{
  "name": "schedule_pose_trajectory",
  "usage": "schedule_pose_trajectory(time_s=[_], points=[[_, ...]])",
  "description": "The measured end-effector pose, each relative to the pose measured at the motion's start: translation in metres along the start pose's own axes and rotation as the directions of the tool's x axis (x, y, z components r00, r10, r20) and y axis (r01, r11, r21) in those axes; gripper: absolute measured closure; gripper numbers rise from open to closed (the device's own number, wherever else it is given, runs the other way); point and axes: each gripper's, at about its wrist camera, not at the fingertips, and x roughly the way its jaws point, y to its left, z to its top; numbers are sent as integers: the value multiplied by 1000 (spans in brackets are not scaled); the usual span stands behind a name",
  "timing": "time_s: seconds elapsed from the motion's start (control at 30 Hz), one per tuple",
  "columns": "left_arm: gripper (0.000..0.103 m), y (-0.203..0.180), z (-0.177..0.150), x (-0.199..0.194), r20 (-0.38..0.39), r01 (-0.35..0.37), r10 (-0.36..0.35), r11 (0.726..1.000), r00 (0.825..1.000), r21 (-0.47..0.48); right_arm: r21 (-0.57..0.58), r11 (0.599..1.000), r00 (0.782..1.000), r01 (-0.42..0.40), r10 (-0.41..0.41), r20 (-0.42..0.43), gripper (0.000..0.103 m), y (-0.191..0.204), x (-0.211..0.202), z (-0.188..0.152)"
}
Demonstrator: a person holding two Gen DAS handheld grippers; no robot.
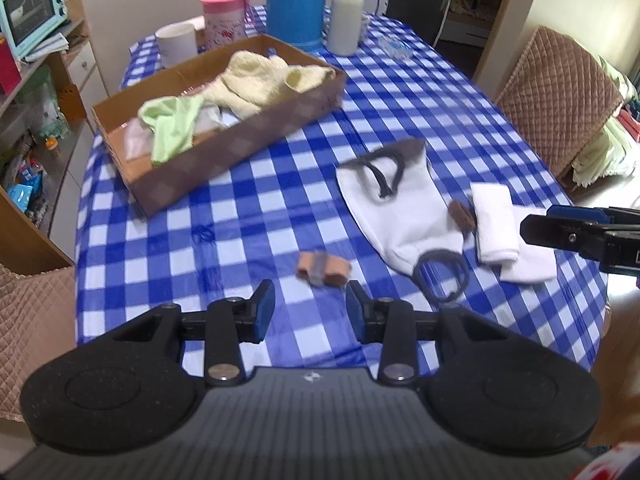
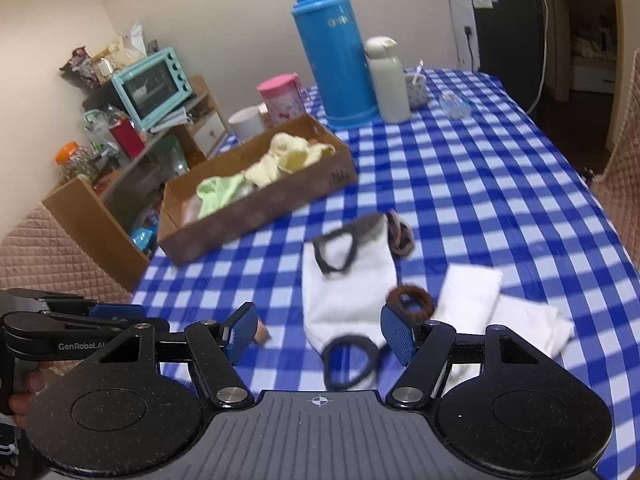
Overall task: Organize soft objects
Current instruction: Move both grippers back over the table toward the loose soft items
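A brown cardboard box (image 1: 240,144) (image 2: 256,208) on the blue checked tablecloth holds cream socks (image 1: 256,76) and a green cloth (image 1: 172,124). A white sock (image 1: 400,204) (image 2: 344,288) lies flat with dark hair ties (image 1: 440,276) (image 2: 348,360) on and beside it. A second white sock (image 1: 496,224) (image 2: 480,304) lies to its right, a brown hair tie (image 2: 412,300) between them. A small tan item (image 1: 320,268) lies just ahead of my left gripper (image 1: 310,308), which is open and empty. My right gripper (image 2: 318,332) is open and empty over the white sock's near end.
A blue thermos (image 1: 296,0) (image 2: 336,56), white bottle (image 1: 346,12), pink-lidded jar (image 1: 224,20) and white mug (image 1: 176,44) stand at the table's far end. A shelf with a teal oven (image 2: 152,84) is left. Quilted chairs (image 1: 556,100) flank the table.
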Motion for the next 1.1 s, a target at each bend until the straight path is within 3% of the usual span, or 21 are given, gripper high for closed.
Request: schedule_pose_trajectory(time_s=[0.53, 1.1], points=[[66, -20, -11, 29, -46, 38, -37, 999, 998, 27, 13, 998, 995, 54, -53, -89, 35, -12, 22, -30], [64, -21, -12, 68, -63, 30, -27, 998, 998, 54, 19, 998, 986, 67, -63, -156, 35, -21, 61, -46]])
